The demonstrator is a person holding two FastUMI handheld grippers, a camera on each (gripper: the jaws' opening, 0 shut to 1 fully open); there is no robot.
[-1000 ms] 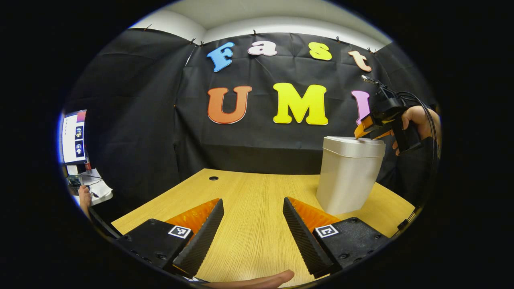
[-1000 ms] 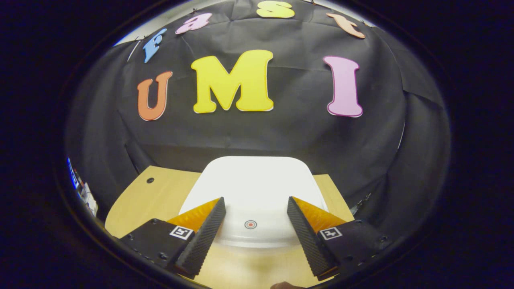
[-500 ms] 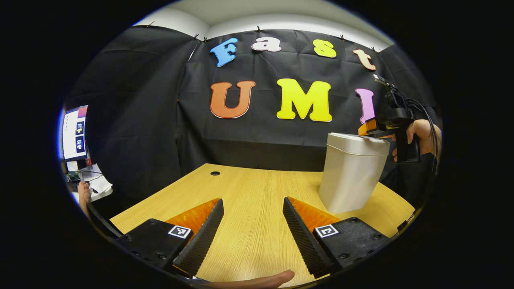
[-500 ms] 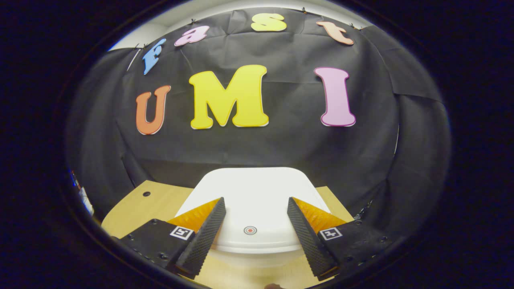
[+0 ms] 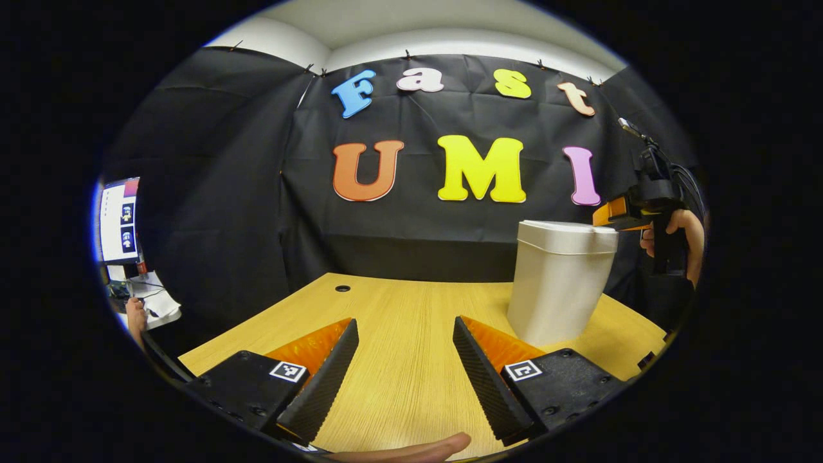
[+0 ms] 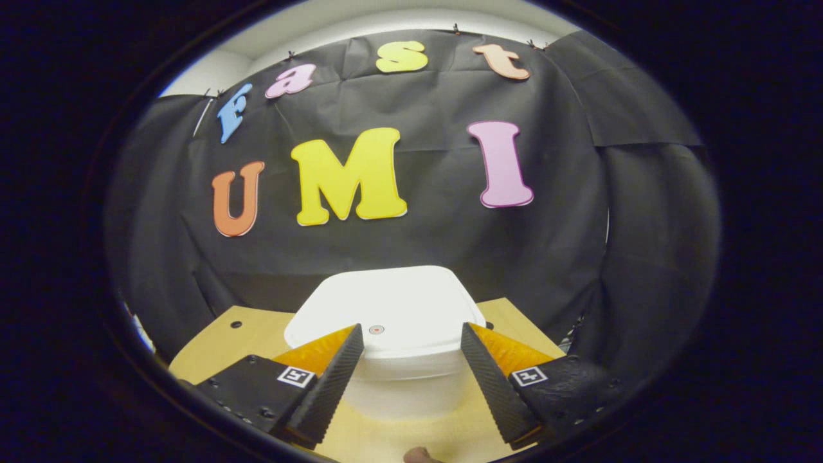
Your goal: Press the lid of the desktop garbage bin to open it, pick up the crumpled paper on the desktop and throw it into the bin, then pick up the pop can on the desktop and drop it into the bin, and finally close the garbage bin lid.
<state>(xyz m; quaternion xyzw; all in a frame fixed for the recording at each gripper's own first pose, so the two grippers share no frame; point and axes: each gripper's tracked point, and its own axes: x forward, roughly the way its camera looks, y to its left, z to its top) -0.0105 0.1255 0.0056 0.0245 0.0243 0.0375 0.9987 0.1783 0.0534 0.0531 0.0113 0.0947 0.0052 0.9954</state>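
Wooden worktop carries the garbage bin at its far right, lid closed. Right gripper held level just short of the lid's near edge, jaws wide, nothing held. Left gripper low over bare worktop, jaws wide, nothing held.

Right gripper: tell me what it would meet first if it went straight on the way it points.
Probably the flat lid of the white plastic garbage bin, dead ahead of the open right gripper. Depth is unclear; it might skim over.
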